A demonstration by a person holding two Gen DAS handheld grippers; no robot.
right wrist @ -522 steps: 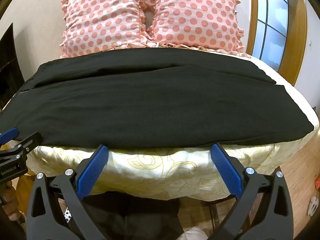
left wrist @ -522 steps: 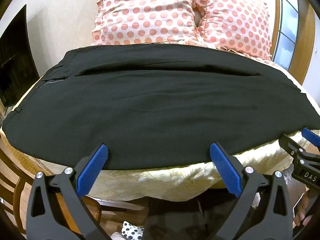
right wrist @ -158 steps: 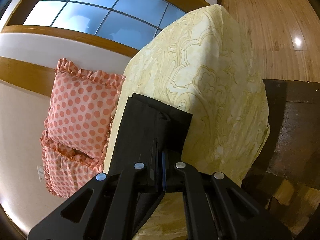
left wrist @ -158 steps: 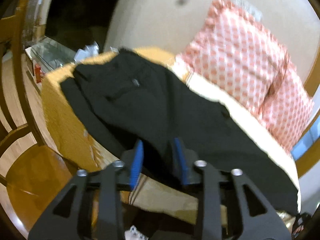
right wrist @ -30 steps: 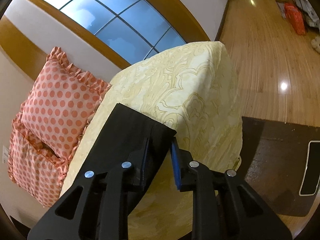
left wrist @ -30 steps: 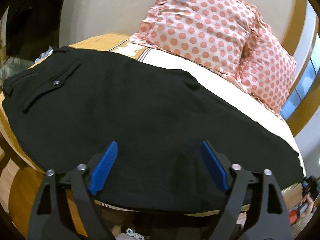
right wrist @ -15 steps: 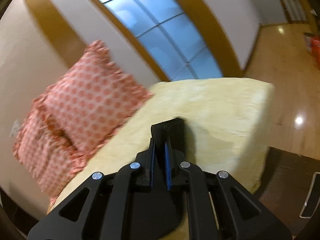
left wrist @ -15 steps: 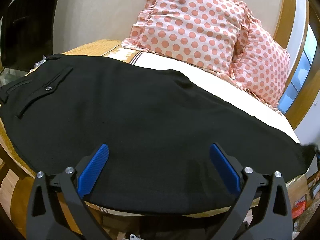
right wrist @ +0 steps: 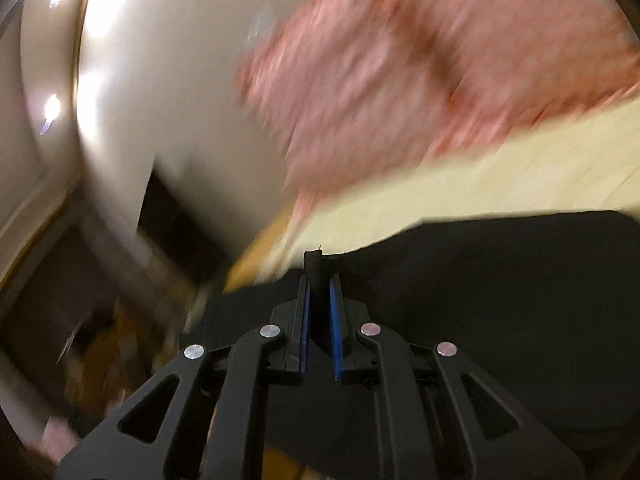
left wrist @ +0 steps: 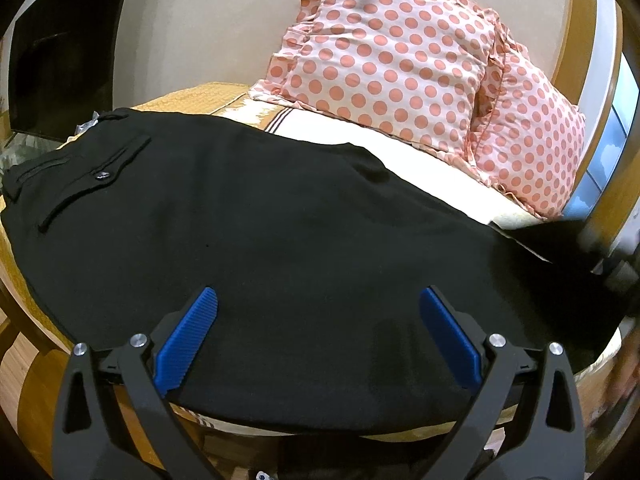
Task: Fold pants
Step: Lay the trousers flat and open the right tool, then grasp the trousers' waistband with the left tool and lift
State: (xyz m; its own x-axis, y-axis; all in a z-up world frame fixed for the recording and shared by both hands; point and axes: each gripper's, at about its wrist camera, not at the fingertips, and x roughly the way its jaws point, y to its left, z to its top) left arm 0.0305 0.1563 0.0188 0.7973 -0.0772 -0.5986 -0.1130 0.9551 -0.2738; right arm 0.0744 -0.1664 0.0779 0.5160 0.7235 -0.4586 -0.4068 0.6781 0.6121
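Black pants [left wrist: 280, 240] lie folded lengthwise across the bed, waist and back pocket [left wrist: 96, 176] at the left, legs running right. My left gripper [left wrist: 318, 320] is open and empty over the near edge of the pants at mid-length. My right gripper [right wrist: 319, 292] is shut on the black cuff end of the pants [right wrist: 500, 300] and holds it lifted; that view is heavily blurred. At the far right of the left wrist view the raised leg end [left wrist: 560, 248] shows as a dark blur.
Two pink polka-dot pillows [left wrist: 400, 68] stand at the head of the bed. The yellow bedspread [right wrist: 520, 172] shows beyond the pants. A dark screen [left wrist: 60, 52] is at the left, a window [left wrist: 608, 144] at the right, and wooden floor [left wrist: 20, 356] below left.
My right gripper has swung fast from the bed's foot corner toward the pillows, carrying the cuff end. My left gripper has stayed open and shifted slightly over the pants.
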